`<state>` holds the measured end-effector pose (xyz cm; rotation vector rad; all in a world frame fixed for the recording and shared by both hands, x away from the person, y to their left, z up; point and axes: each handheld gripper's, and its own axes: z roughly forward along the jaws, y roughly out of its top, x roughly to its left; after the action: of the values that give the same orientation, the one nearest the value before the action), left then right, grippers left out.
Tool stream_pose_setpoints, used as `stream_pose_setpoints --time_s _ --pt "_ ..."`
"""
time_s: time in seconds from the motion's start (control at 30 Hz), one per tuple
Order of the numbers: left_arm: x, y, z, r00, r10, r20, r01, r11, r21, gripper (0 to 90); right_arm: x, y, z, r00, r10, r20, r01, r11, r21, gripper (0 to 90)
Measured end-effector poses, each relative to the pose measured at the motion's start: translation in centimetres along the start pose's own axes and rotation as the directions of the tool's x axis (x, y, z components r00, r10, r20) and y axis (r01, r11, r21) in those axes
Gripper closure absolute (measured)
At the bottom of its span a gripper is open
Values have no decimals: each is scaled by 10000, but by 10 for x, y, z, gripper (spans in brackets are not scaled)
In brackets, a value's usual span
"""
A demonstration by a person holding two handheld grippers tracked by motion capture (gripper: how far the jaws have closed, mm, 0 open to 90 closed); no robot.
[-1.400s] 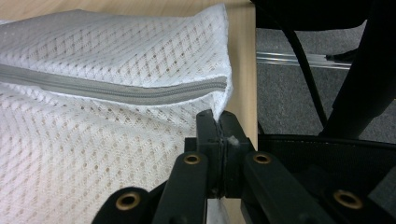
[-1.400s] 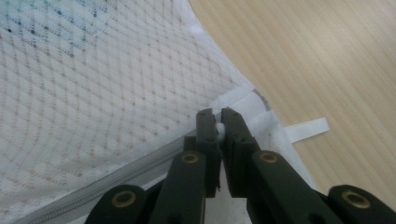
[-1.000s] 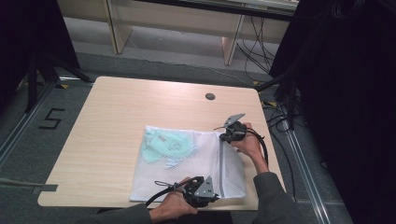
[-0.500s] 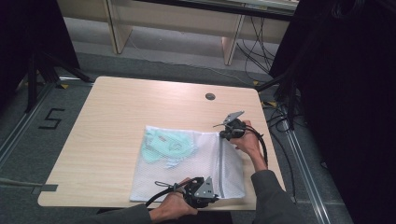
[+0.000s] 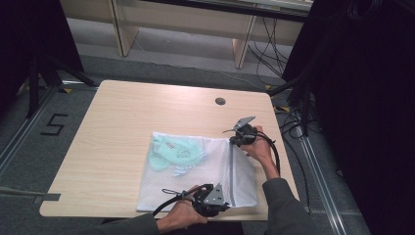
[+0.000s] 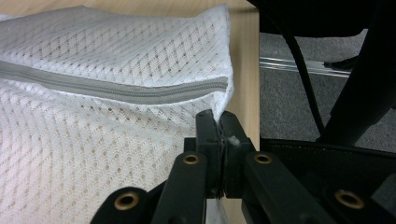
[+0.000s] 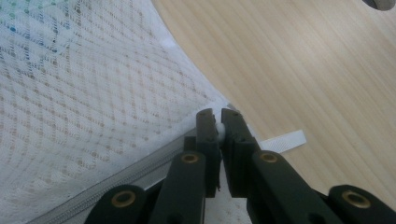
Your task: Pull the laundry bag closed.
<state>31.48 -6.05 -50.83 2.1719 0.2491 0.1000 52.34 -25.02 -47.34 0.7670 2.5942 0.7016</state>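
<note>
White mesh bag point(image 5: 195, 171) (grey zip, mint cloth inside), flat, both grippers' jaws pinching its corners

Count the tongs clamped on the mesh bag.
2. Left tongs grip the mesh bag at its near right corner; right tongs grip its far right corner, by the zipper end.

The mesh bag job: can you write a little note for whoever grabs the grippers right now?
Left gripper: shut on the near corner of the white mesh bag.
Right gripper: shut on the bag at its far zipper end.
The bag lies flat on the table, near the front right, with light green clothing inside.
Done: clothing in, zipper looks closed.
Left: probably lifting or moving the bag.
</note>
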Motion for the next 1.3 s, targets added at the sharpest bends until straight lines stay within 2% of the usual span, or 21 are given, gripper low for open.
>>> stream_pose_setpoints --time_s 0.17,0.2,0.3,0.43,0.47,0.53,0.57,0.63,0.8,0.87,0.9,0.93,1.0,1.1,1.13,1.23,1.3 --pt "3 0 0 9999 95 -88 -94 9998 197 878 0 0 1 9999 3 140 -1 9999 -132 868" --pt "2 0 1 9999 -104 -40 104 9999 95 872 0 0 1 9999 18 163 -16 9999 -133 867" --pt "2 -1 1 9999 -154 -39 154 9999 63 854 1 0 2 9997 128 220 -124 9997 -200 863" --pt "3 0 0 9999 -161 -51 162 9998 144 833 -1 0 1 9997 5 244 1 9997 -247 853" --pt "3 1 0 9996 -261 -82 262 9996 46 828 0 1 1 9993 251 260 -246 9996 -170 838" --pt "5 1 -2 9996 -241 -139 242 9997 66 813 1 1 2 9994 114 325 -106 9997 -234 821" --pt "6 2 -3 9993 -373 -96 373 9993 -20 801 2 2 0 9989 360 287 -354 9992 -207 806" --pt "7 3 -7 9992 -382 -124 382 9993 -38 781 4 3 -3 9975 624 320 -615 9977 -290 747" --pt "15 6 -22 9959 -847 -304 832 9954 -467 665 7 5 -10 9951 925 362 -914 9953 -315 606" --pt "20 8 -30 9923 -1148 -459 1120 9919 -598 583 11 5 -14 9920 1199 398 -1186 9924 -339 557" --pt "23 9 -34 9902 -1304 -501 1267 9894 -708 555 11 5 -17 9926 1161 365 -1148 9928 -343 530" --pt "26 9 -38 9863 -1544 -581 1494 9853 -824 528 13 4 -18 9905 1305 437 -1281 9903 -539 516" --pt "30 8 -45 9854 -1531 -748 1475 9862 -750 485 16 3 -23 9893 1380 485 -1352 9892 -565 490" --pt "35 1 -56 9782 -1759 -1108 1677 9826 -792 436 19 2 -29 9881 1486 391 -1459 9872 -652 472" --pt "37 -1 -61 9780 -1742 -1151 1669 9834 -710 423 22 1 -30 9865 1592 385 -1557 9844 -823 466" --pt "42 -6 -75 9680 -2139 -1310 2084 9765 -545 370 29 1 -36 9854 1675 322 -1636 9815 -991 442" --pt "46 -8 -81 9619 -2247 -1559 2159 9738 -713 340 34 1 -40 9856 1685 170 -1656 9798 -1118 440"
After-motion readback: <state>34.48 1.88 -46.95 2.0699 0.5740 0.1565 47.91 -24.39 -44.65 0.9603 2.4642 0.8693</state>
